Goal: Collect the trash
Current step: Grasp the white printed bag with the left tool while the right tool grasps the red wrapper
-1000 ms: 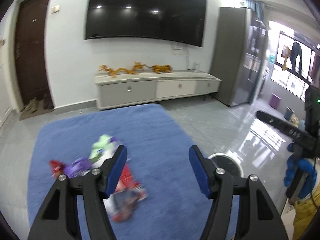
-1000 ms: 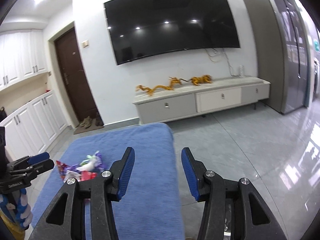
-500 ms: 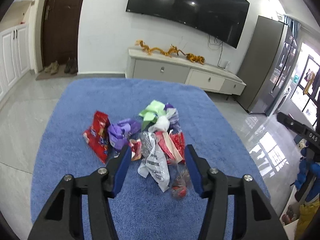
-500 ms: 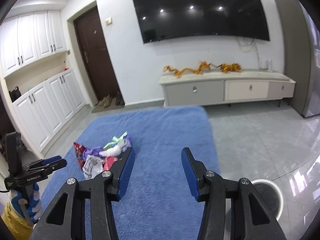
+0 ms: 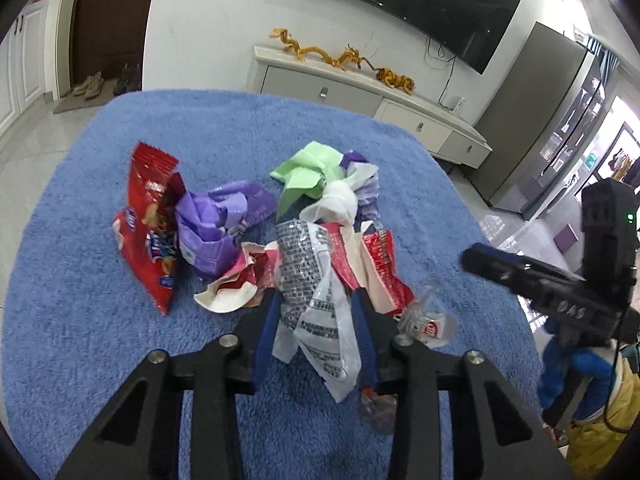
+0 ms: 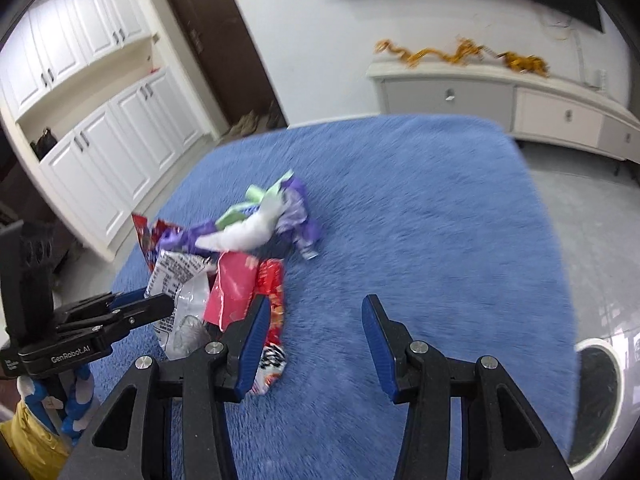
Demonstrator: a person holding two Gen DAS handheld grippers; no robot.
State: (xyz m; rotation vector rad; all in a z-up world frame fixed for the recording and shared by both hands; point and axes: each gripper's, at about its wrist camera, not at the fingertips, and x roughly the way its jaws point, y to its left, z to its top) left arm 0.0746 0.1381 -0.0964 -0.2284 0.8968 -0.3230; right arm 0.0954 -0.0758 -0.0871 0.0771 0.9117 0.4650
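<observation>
A pile of trash lies on a blue rug (image 5: 80, 272): a red snack bag (image 5: 150, 224), a purple bag (image 5: 216, 232), a green wrapper (image 5: 306, 172), a white wad (image 5: 334, 202) and red-white wrappers (image 5: 376, 272). My left gripper (image 5: 316, 320) is closed down around a silver-and-white printed wrapper (image 5: 316, 304) at the pile's near side. My right gripper (image 6: 310, 332) is open and empty, low over the rug just right of the pile (image 6: 240, 260). The left gripper also shows in the right wrist view (image 6: 120, 312), and the right one in the left wrist view (image 5: 540, 280).
A round white-rimmed bin (image 6: 596, 396) stands on the tiled floor at the rug's right edge. A low white TV cabinet (image 5: 360, 96) with gold dragon figures lines the far wall. White cupboards (image 6: 100, 128) and a dark door (image 6: 216, 40) lie to the left.
My left gripper has swung to the pile, dropped closer and narrowed its jaws around the printed wrapper. My right gripper has tilted down and moved toward the pile, still open.
</observation>
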